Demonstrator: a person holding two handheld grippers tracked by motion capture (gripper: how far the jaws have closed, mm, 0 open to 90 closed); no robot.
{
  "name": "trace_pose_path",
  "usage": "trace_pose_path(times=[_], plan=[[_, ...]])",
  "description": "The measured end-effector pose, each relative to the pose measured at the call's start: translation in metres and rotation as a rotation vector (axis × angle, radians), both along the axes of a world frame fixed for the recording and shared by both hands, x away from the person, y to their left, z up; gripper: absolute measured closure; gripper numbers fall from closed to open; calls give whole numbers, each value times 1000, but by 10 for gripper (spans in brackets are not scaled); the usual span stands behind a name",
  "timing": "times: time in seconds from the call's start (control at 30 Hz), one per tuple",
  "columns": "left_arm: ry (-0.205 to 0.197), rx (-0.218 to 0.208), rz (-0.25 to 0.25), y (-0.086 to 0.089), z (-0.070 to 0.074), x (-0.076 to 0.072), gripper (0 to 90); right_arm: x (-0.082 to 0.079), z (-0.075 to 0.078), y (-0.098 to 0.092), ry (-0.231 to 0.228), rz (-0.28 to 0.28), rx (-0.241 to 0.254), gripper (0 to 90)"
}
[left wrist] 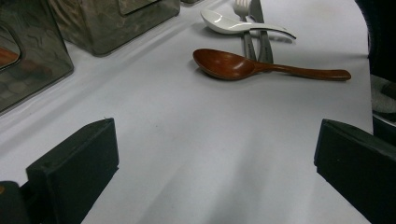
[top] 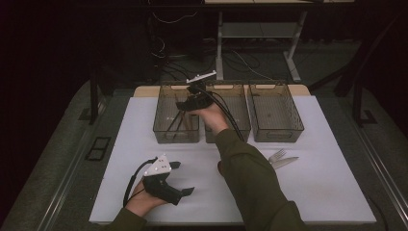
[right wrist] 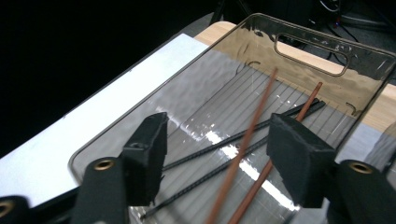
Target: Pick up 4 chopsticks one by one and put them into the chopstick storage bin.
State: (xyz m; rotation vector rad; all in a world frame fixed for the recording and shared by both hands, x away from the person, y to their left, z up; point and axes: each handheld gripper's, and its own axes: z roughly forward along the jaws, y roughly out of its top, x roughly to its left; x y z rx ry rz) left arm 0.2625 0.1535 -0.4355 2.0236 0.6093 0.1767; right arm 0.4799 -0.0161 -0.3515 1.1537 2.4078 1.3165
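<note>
My right gripper [top: 185, 105] hangs over the left clear bin [top: 174, 140], with its jaws open in the right gripper view [right wrist: 217, 149]. A blurred brown chopstick [right wrist: 254, 119] runs between the jaws without touching either pad. Another brown chopstick [right wrist: 306, 105] and two black ones [right wrist: 205, 173] lie on the floor of that bin [right wrist: 327, 79]. My left gripper [top: 185, 178] rests low at the mat's front left, open and with nothing in it [left wrist: 215, 158]. Ahead of it lie a wooden spoon [left wrist: 233, 65], a white spoon [left wrist: 224, 23], a fork [left wrist: 242, 9] and a knife [left wrist: 258, 16].
Two more clear bins, the middle [top: 240, 137] and the right [top: 276, 138], stand in a row at the back of the white mat [top: 332, 192]. The fork [top: 278, 155] and knife [top: 285, 162] lie right of my right sleeve. Dark floor and cables lie beyond the table.
</note>
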Motion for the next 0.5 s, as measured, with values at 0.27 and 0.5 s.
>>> trace_pose_path(times=[0.27, 0.5], plan=[[-1, 6, -1, 0, 0, 0, 0, -15, 4, -28, -25, 30, 0, 317], [-1, 11, 3, 0, -1, 0, 0, -31, 7, -53, -38, 58, 13, 275]])
